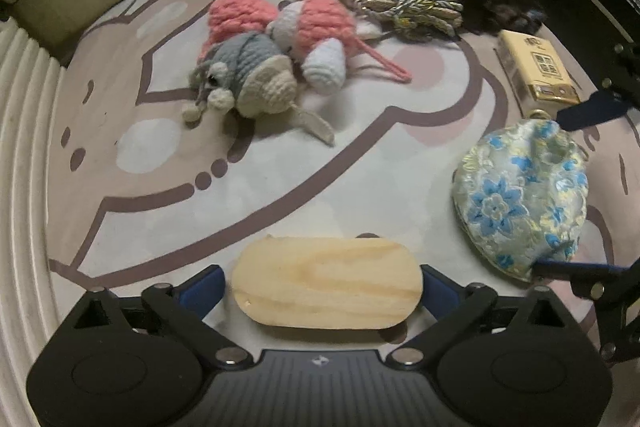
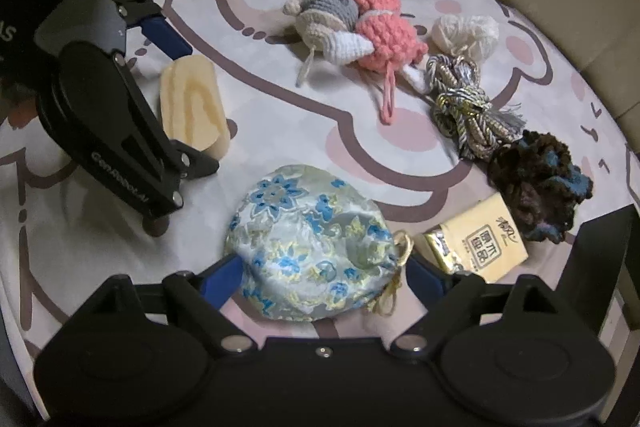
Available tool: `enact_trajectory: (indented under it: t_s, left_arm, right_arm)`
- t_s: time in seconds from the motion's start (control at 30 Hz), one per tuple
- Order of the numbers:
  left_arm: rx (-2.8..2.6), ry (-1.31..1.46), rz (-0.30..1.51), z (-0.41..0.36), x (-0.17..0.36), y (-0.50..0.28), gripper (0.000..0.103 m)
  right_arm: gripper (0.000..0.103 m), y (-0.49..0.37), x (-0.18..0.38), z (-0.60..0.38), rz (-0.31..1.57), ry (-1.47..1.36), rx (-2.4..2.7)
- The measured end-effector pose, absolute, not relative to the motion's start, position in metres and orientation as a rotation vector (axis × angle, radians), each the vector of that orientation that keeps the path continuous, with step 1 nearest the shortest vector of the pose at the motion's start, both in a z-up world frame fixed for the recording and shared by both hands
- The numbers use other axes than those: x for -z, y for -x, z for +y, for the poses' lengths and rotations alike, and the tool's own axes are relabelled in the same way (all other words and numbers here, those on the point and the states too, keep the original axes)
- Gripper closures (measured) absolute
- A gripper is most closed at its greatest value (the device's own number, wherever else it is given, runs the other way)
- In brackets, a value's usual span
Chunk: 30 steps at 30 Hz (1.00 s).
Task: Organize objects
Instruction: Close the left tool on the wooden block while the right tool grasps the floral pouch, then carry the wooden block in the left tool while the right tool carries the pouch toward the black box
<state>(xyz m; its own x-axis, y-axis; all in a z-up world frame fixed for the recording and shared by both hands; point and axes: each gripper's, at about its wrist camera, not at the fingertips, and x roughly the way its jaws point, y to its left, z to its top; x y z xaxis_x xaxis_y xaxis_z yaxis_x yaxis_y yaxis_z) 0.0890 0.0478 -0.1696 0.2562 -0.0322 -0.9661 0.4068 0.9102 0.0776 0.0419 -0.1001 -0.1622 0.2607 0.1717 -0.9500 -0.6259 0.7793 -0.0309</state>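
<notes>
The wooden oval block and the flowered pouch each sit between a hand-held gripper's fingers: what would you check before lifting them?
1. Pale wooden oval block between left hand-held gripper fingers: ok.
2. Blue-flowered silk pouch between right hand-held gripper fingers: ok.
3. Fingers actually pressing either item: cannot tell.
4. Pouch's gold cord free of the finger: cannot tell.
5. Yellow paper packet apart from pouch: ok.
</notes>
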Motion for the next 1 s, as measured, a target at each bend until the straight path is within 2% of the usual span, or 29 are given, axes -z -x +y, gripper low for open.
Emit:
enact_trajectory:
  t_s: [0.33,0.4,0.43,0.5,0.77,1.0]
  left_arm:
    - [0.284,-0.265,1.333,0.054,0.174,-0.097,0.0]
    - [0.281,-0.237,1.343,0.055,0.174,-0.099,0.004]
    - [0.282,-0.212,1.347,0.056,0.173,-0.1,0.01]
    - [0.267,-0.176,1.353,0.058,0.171,-0.103,0.011]
    - [0.202,-0.144,1.354,0.063,0.165,-0.108,0.011]
    - [0.113,-0.09,1.292,0.073,0.144,-0.108,0.011]
  right_arm:
    - [0.007,-0.054,0.173,-0.098,1.243,0.381,-0.544]
    - [0.007,-0.056,0.176,-0.098,1.26,0.369,-0.538]
    - [0.007,-0.058,0.176,-0.099,1.268,0.355,-0.534]
    - [0.009,-0.061,0.176,-0.101,1.285,0.328,-0.531]
    - [0.03,-0.068,0.167,-0.11,1.295,0.246,-0.517]
    - [0.034,-0.071,0.149,-0.118,1.23,0.179,-0.47]
